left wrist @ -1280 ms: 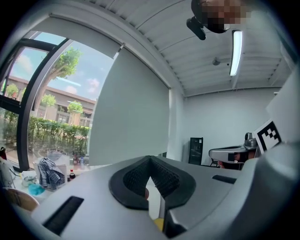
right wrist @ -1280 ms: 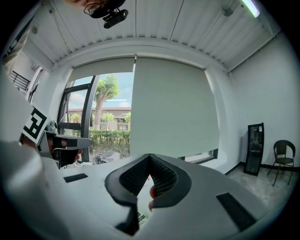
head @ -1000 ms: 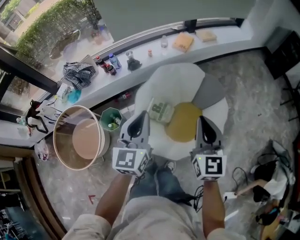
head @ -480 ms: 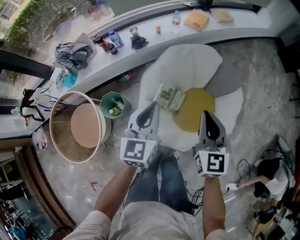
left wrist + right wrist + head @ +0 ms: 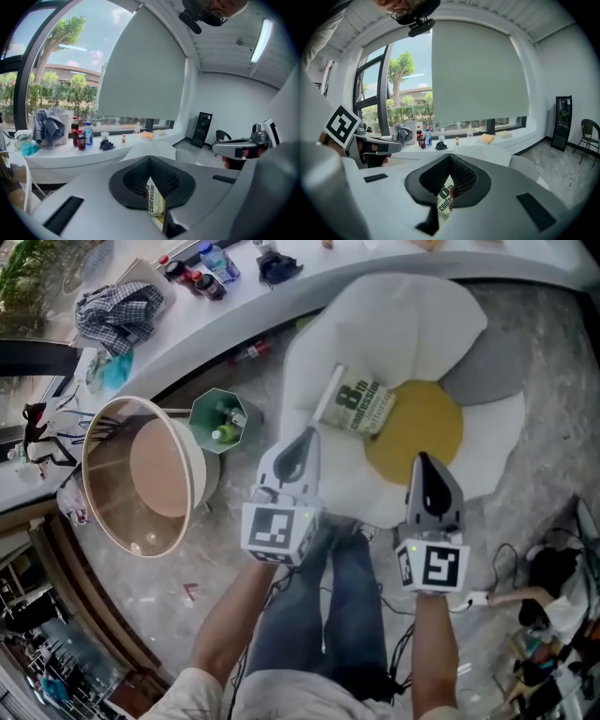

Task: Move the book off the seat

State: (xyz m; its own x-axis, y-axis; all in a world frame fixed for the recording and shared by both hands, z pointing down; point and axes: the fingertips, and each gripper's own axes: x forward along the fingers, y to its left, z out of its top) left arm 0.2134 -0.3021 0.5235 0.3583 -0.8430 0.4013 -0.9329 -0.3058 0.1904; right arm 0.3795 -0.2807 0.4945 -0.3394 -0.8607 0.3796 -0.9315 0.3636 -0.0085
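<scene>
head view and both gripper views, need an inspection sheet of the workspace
surface: white flower-shaped seat with yellow centre, on stone floor
job's things: book lies on the seat, across white and yellow
clutter: green bin and round tub beside the seat
grippers: left gripper and right gripper both shut, empty, apart from the book
cables: dark tangle on the floor at right
surroundings: window sill with bottles and checked cloth

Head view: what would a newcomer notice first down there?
The fried-egg-shaped seat, white with a yellow middle, fills the upper centre, and a book lies on it at the yolk's left edge. Below it, the left gripper and the right gripper, both shut, point toward the book. A big round tub stands on the floor at the left.
</scene>
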